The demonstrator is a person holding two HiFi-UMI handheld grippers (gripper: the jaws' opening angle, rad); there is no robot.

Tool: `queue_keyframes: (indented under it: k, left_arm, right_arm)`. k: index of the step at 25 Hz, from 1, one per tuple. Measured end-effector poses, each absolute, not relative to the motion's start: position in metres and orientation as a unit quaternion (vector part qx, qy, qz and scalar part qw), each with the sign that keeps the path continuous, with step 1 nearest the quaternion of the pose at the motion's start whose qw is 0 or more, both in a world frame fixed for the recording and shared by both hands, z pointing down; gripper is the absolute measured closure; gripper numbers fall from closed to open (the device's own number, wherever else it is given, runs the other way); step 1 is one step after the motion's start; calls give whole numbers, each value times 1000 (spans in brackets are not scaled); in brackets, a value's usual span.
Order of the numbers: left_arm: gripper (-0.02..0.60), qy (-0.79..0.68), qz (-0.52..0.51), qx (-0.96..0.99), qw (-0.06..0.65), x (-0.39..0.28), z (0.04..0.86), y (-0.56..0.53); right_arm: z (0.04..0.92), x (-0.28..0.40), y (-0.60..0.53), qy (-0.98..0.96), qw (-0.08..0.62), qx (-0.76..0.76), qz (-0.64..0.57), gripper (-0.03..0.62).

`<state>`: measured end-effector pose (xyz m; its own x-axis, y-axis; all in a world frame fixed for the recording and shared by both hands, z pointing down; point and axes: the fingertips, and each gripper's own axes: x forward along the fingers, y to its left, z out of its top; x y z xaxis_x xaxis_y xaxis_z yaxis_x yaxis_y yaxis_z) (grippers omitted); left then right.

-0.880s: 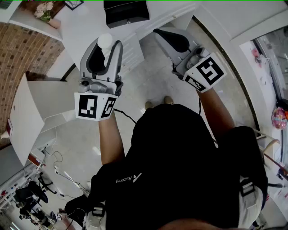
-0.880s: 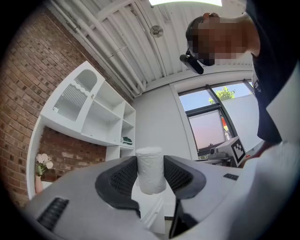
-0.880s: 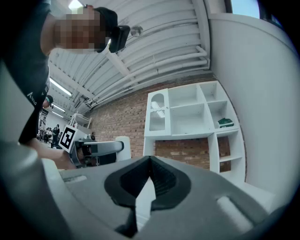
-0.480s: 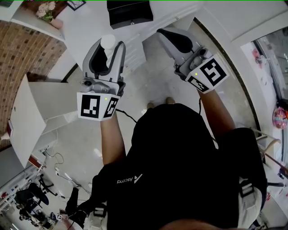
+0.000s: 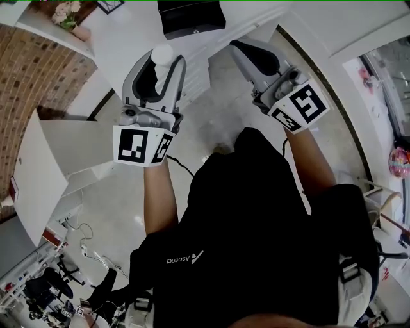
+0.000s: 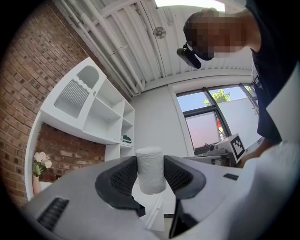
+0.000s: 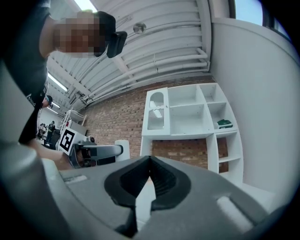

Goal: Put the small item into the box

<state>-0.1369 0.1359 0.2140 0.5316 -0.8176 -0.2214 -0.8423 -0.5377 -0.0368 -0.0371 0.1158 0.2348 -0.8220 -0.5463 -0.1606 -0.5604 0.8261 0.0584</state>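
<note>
Beside right gripper (image 5: 245,47), left gripper (image 5: 161,64), skyward

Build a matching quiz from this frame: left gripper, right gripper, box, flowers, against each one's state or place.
Things:
1. left gripper
2. right gripper
3. box
4. flowers

States or places:
A. jaws together, nothing between them
B. black, on the white top ahead
C. beside the brick wall
D. jaws on a white roll

Pairs: 1-D, 2-A, 3-B, 4-C
</note>
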Motion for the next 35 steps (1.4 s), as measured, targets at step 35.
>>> queue_keyframes:
  k: [35]
  left_arm:
    - [410,525,-39,-850,-2,-151,306,-143]
  right_arm:
    - [271,-39,-165,974,36,-216,59,594]
